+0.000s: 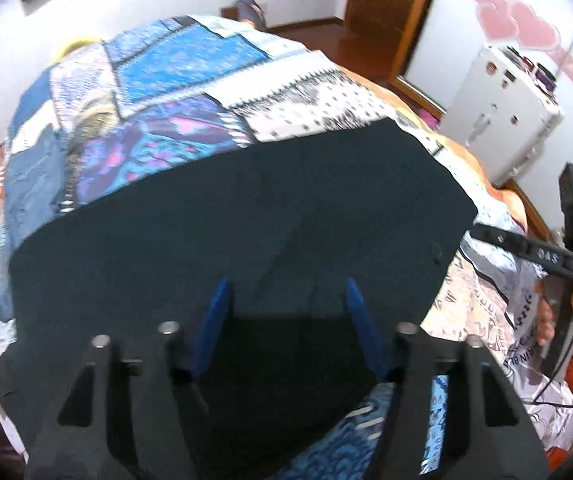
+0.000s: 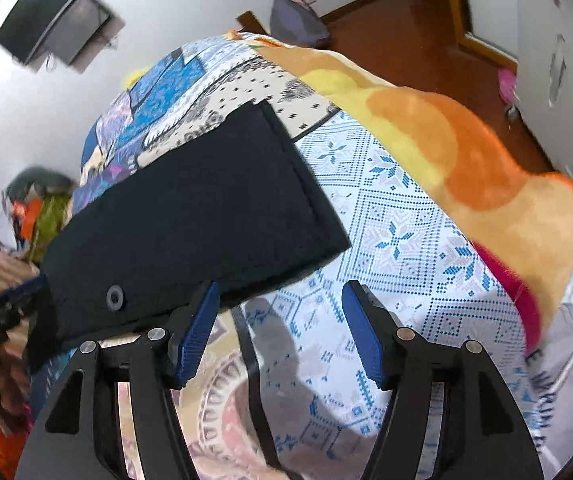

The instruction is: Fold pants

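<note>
Pants [image 1: 246,216] lie flat on the quilt [image 1: 158,80], already a neat folded rectangle, so I judge at least 1 fold remains. My left gripper [image 1: 286,300] hovers over them, my right gripper [image 2: 280,304] beside their near edge; both gape wide, holding nothing.

The pants [image 2: 190,216] lie flat on the bed [image 2: 398,232]; a blanket [image 2: 486,184] sits bunched along the bed's right edge.

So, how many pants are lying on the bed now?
1. The dark pants lie on the patterned bedspread, ahead of the open left gripper and partly left of the open right gripper. Others may be hidden outside view.
</note>
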